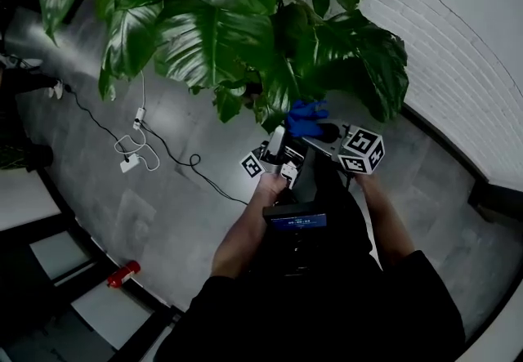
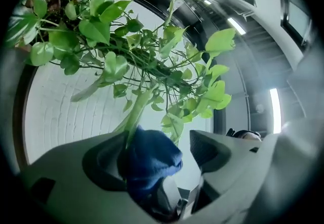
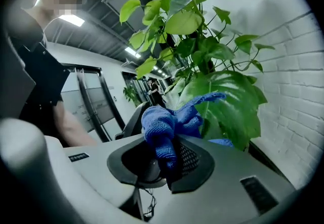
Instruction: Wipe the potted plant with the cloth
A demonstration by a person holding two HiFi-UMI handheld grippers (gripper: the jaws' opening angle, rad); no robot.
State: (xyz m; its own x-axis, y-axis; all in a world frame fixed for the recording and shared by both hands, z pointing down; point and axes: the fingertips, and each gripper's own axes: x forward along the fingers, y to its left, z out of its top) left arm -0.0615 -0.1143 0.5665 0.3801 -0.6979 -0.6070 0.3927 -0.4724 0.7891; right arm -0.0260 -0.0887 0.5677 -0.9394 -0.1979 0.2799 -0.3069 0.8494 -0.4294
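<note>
The potted plant (image 1: 237,33) spreads big green leaves over the top of the head view. Just under its lower leaves sits the blue cloth (image 1: 306,118). My right gripper (image 1: 327,133) is shut on the bunched cloth (image 3: 164,127), right beside a large leaf (image 3: 228,101). My left gripper (image 1: 278,144) is close to its left, pointing up into the foliage (image 2: 152,66). Its jaws stand wide apart. The cloth (image 2: 149,160) and a leaf stalk (image 2: 134,112) lie against the left jaw, with a gap to the right one. The pot is hidden.
A white brick wall (image 1: 458,50) curves along the right. Cables and a power strip (image 1: 135,148) lie on the grey floor at the left, and a red object (image 1: 122,273) lower down. A person (image 3: 45,66) stands at the left in the right gripper view.
</note>
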